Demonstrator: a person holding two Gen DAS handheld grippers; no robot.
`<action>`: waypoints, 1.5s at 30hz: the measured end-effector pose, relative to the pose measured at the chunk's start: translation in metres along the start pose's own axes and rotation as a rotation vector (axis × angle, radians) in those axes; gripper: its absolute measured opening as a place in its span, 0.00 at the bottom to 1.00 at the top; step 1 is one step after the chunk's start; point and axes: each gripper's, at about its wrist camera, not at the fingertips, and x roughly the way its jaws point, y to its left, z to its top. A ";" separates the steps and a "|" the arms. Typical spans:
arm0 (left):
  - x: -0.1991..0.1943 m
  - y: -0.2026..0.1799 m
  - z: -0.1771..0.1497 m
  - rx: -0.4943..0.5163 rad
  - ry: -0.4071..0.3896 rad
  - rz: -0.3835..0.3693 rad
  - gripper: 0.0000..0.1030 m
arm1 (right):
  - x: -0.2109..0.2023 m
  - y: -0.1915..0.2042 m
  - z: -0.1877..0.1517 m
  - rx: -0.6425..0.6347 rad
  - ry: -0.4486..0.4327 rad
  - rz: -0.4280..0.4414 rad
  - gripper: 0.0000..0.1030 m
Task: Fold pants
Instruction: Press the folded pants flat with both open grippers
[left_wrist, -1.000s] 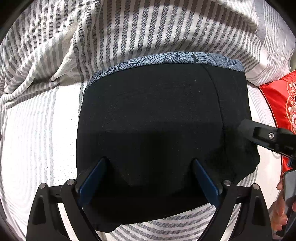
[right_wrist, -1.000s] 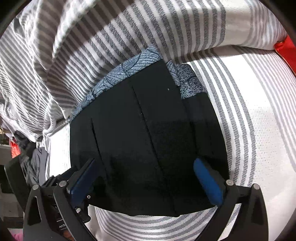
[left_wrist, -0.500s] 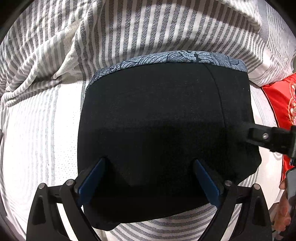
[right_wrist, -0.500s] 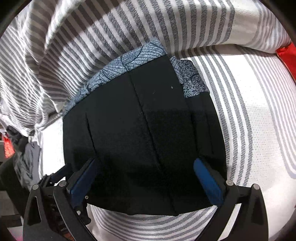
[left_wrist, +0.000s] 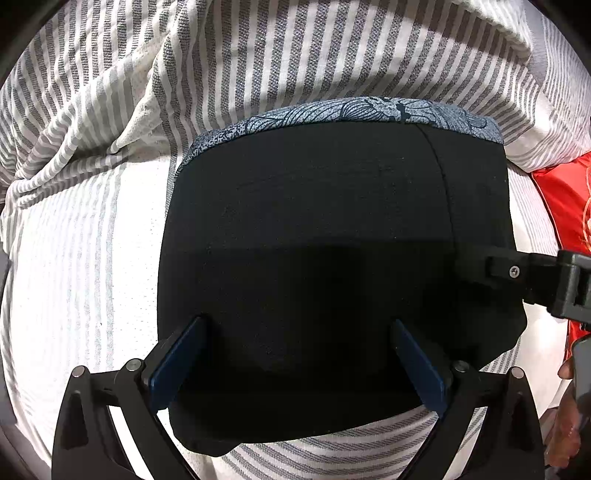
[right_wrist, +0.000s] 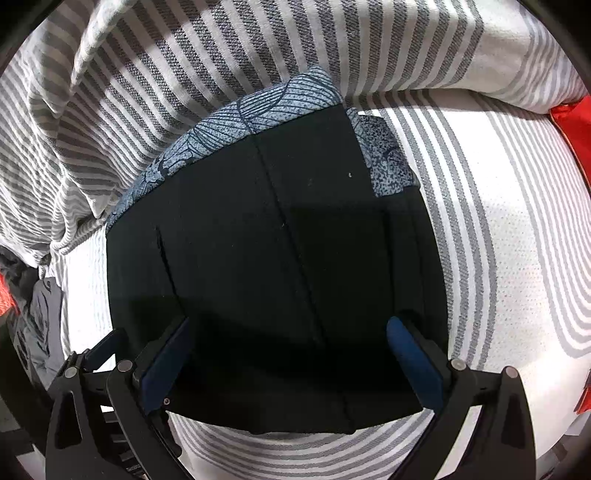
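Pants (left_wrist: 314, 229) lie on the bed (left_wrist: 74, 258), black and already folded into a short, fat block, with a blue patterned band (left_wrist: 351, 110) peeking out along the far edge at 12 o'clock. The folding looks almost done to me; maybe one more fold, or just a pat to make it flat. The left gripper (left_wrist: 299, 354) sits over the near edge of the block at 6 o'clock, and its jaws are spread wide with nothing between them. The right gripper (right_wrist: 291, 354) is the same in its own view, jaws wide apart over the near edge, holding nothing. In the left view the right gripper comes in at 3 o'clock over the side of the block, but I cannot tell if it touches the cloth. If one more fold is wanted, I think each gripper would need to pinch a near corner and carry it up to the blue band, keeping all the layers together so they do not slip. The bed has a white sheet with gray stripes. A rumpled striped blanket (left_wrist: 258, 55) is bunched up at 12 o'clock, touching the band. A red cushion (left_wrist: 561, 206) sits at 3 o'clock in the left view.
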 end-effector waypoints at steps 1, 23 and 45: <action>0.000 0.000 0.000 0.000 0.001 0.001 0.98 | 0.001 0.000 0.001 0.002 0.000 0.000 1.00; -0.001 0.002 0.000 -0.018 0.012 0.003 0.98 | -0.011 -0.004 -0.003 -0.017 0.001 0.053 1.00; -0.036 0.044 0.014 -0.055 -0.005 -0.046 0.98 | -0.067 -0.045 -0.007 -0.041 -0.060 0.109 0.95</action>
